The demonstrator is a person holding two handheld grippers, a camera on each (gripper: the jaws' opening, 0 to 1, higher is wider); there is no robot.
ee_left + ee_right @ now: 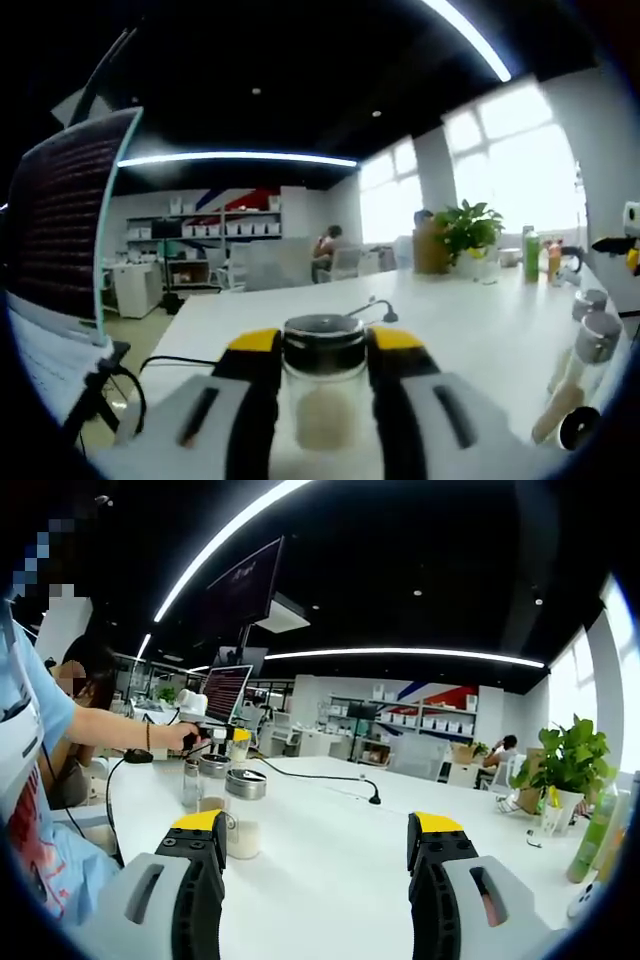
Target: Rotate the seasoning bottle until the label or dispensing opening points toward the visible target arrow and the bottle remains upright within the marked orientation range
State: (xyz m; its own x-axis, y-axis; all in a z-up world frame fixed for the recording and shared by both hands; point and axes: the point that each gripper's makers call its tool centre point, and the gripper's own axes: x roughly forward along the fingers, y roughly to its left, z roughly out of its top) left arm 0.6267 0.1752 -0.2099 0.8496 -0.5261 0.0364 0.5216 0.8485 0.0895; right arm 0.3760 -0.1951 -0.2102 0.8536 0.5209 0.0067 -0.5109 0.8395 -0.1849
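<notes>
In the left gripper view, a clear glass seasoning bottle (323, 400) with a dark metal lid and pale powder inside stands upright between my left gripper's jaws. My left gripper (323, 345) is shut on it, yellow-tipped fingers (255, 345) pressing both sides. In the right gripper view, my right gripper (318, 825) stands open over the white table (330, 850) with nothing between its jaws. Far left in that view, a person's hand holds the left gripper (215, 734) above a small glass bottle (190, 785). Whether that is the gripped bottle I cannot tell.
Two grey-lidded bottles (590, 355) stand at the right table edge. A jar of white powder (243, 837) sits beside my right gripper's left jaw, a round tin (246, 783) behind it. A laptop (70, 220), a black cable (320, 777), a plant (570, 765) and a green bottle (597, 838) stand around.
</notes>
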